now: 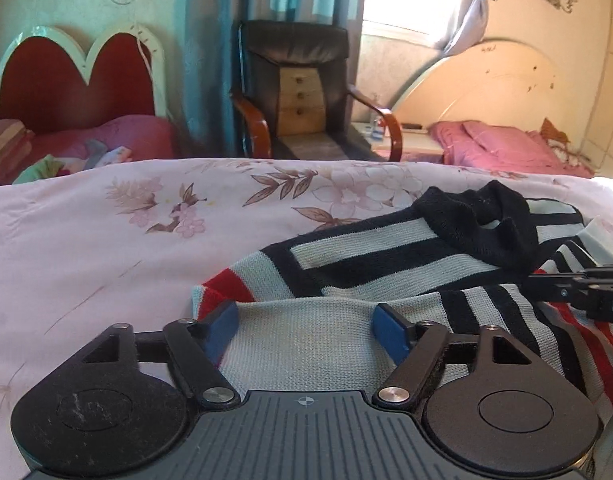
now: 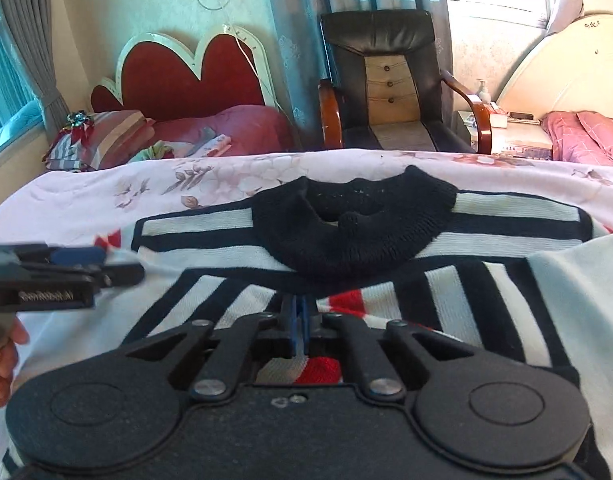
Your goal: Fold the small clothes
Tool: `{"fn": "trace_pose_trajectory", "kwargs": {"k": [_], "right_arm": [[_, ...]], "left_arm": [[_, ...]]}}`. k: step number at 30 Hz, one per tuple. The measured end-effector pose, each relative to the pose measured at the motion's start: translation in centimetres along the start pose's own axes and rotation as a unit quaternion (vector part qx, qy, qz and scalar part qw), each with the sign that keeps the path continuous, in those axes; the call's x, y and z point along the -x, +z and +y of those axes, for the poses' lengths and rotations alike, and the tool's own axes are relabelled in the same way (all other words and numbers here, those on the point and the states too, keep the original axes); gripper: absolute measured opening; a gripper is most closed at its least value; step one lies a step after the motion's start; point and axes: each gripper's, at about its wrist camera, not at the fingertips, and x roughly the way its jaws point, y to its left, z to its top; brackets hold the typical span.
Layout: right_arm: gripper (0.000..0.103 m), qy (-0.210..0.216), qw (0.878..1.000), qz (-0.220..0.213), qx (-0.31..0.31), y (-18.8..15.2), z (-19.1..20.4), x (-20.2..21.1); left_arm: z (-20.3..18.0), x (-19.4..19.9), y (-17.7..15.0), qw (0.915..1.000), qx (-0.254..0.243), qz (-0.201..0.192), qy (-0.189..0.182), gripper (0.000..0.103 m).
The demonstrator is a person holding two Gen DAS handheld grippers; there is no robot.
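Observation:
A small knit sweater (image 1: 386, 256) with black, white and red stripes and a black collar (image 2: 354, 224) lies on a floral bedspread (image 1: 106, 232). My left gripper (image 1: 308, 320) is open, its blue pads on either side of a pale grey fold of the sweater's left part. It also shows at the left of the right wrist view (image 2: 82, 268). My right gripper (image 2: 300, 320) is shut on the sweater's striped fabric just below the collar. Its black fingers reach in at the right of the left wrist view (image 1: 578, 284).
A black leather armchair (image 2: 386, 80) with wooden arms stands beyond the bed's far edge. A red scalloped headboard (image 2: 186, 76) with bedding is at the far left, a cream headboard (image 1: 486, 80) with pink bedding at the far right. A hand (image 2: 2, 360) holds the left gripper.

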Motion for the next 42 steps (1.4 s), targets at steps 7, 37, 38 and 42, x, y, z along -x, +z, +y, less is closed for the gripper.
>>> {"fn": "trace_pose_trajectory", "kwargs": {"k": [7, 37, 38, 42], "right_arm": [[0.011, 0.01, 1.0, -0.015, -0.006, 0.7, 0.2, 0.8], [0.017, -0.036, 0.998, -0.045, -0.037, -4.0, -9.5, 10.5], [0.014, -0.026, 0.998, -0.036, -0.033, -4.1, -9.7, 10.8], [0.013, -0.002, 1.0, -0.014, -0.008, -5.0, -9.4, 10.5]], "left_arm": [[-2.1, 2.5, 0.3, 0.9995, -0.025, -0.017, 0.003, 0.076], [-6.0, 7.3, -2.3, 0.998, -0.04, -0.043, 0.024, 0.081], [-6.9, 7.6, -2.6, 0.9978, -0.043, -0.044, 0.024, 0.081], [-9.2, 6.5, -4.6, 0.9986, -0.031, -0.002, 0.044, 0.081]]}}
